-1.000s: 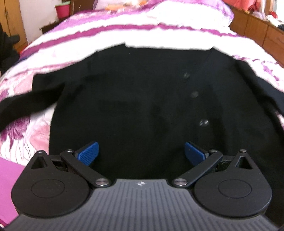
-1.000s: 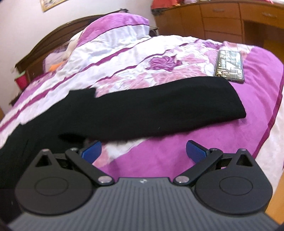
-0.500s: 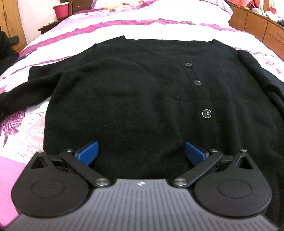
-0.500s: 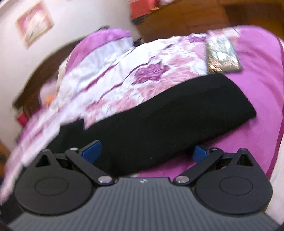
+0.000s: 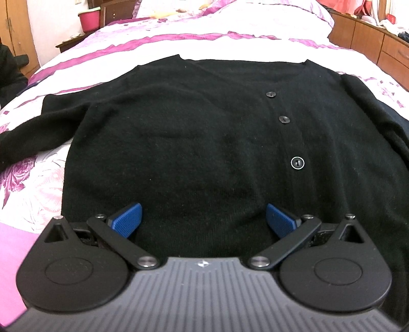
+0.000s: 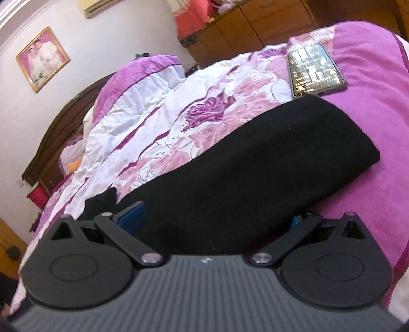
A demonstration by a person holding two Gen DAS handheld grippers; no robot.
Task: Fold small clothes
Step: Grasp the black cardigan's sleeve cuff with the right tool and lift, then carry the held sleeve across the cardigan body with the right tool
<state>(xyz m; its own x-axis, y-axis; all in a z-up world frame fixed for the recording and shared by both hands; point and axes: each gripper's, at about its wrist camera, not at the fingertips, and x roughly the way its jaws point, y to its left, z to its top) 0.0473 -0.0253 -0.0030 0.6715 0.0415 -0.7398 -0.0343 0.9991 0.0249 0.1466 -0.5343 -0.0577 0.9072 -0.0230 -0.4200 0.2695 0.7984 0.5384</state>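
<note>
A black buttoned cardigan lies spread flat on the bed, neckline at the far side, with three buttons in a row on the right. My left gripper hovers open over its lower hem, blue pads wide apart. One sleeve stretches out to the left. In the right wrist view the other sleeve lies across the bedspread, its cuff at the right. My right gripper is open and straddles this sleeve, with the cloth lying between the jaws and the right pad mostly hidden behind it.
A phone lies on the bedspread just beyond the sleeve's cuff. Pillows and a dark headboard stand at the bed's head. Wooden drawers run along the right side, and a pink pot sits on a bedside stand.
My right gripper has dropped and advanced over the sleeve, which now lies between its jaws. The left view has settled and sharpened over the cardigan's hem; its gripper stays open.
</note>
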